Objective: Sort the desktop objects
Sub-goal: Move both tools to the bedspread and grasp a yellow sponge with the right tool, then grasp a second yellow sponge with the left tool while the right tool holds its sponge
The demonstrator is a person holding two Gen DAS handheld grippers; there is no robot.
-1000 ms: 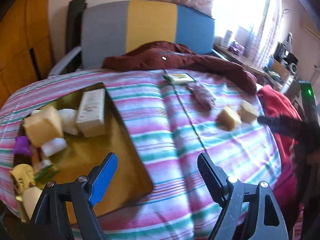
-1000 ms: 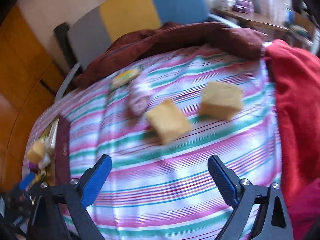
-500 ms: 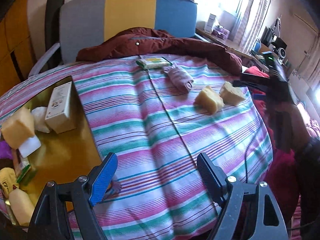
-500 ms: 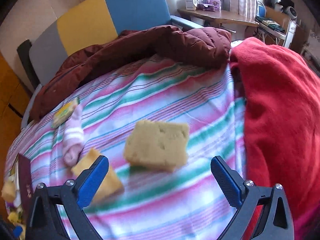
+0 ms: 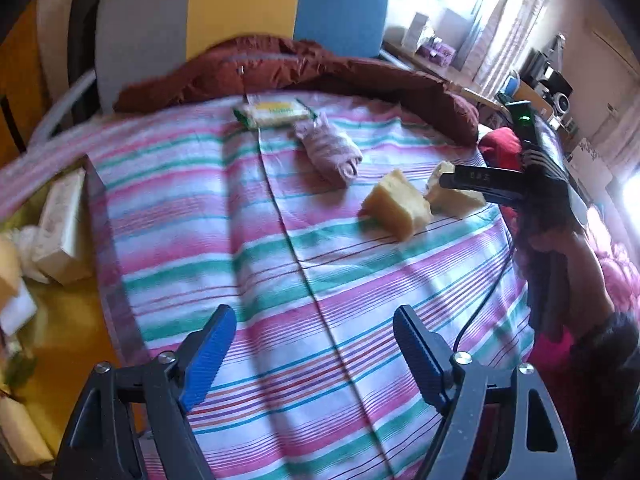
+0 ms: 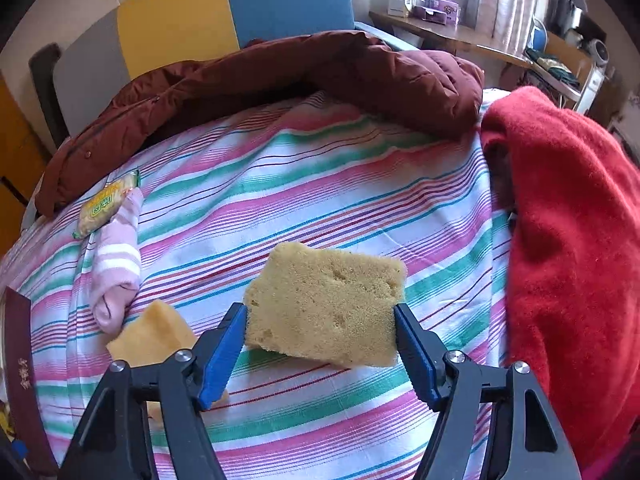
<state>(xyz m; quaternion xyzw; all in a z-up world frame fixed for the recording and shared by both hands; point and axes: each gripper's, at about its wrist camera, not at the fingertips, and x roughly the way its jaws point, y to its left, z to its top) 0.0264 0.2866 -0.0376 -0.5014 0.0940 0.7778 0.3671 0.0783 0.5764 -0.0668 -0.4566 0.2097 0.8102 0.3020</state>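
A: Left wrist view first. What do you see?

B: The left gripper (image 5: 314,354) hangs over the striped cloth (image 5: 224,216), its jaws apart and closing, nothing between them. Ahead lie a snack pack (image 5: 276,114), a rolled sock (image 5: 330,150) just beside it, and a yellow sponge (image 5: 396,204). To the left is a tray (image 5: 72,332) with a white box (image 5: 60,224) in it.

A: And the other gripper?

B: The right gripper (image 5: 450,180) reaches in from the right onto a second sponge (image 5: 460,200), just beside the first.

A: Now the right wrist view.

B: The second sponge (image 6: 326,304) sits between the blue pads (image 6: 222,354), both pressing its sides (the jaws are closing on it). Its underside casts a shadow on the cloth (image 6: 320,184); whether it is off the cloth I cannot tell. The first sponge (image 6: 154,334) lies at the lower left, the sock (image 6: 118,260) beyond it. A red blanket (image 6: 572,240) fills the right, a maroon jacket (image 6: 280,76) the far edge.
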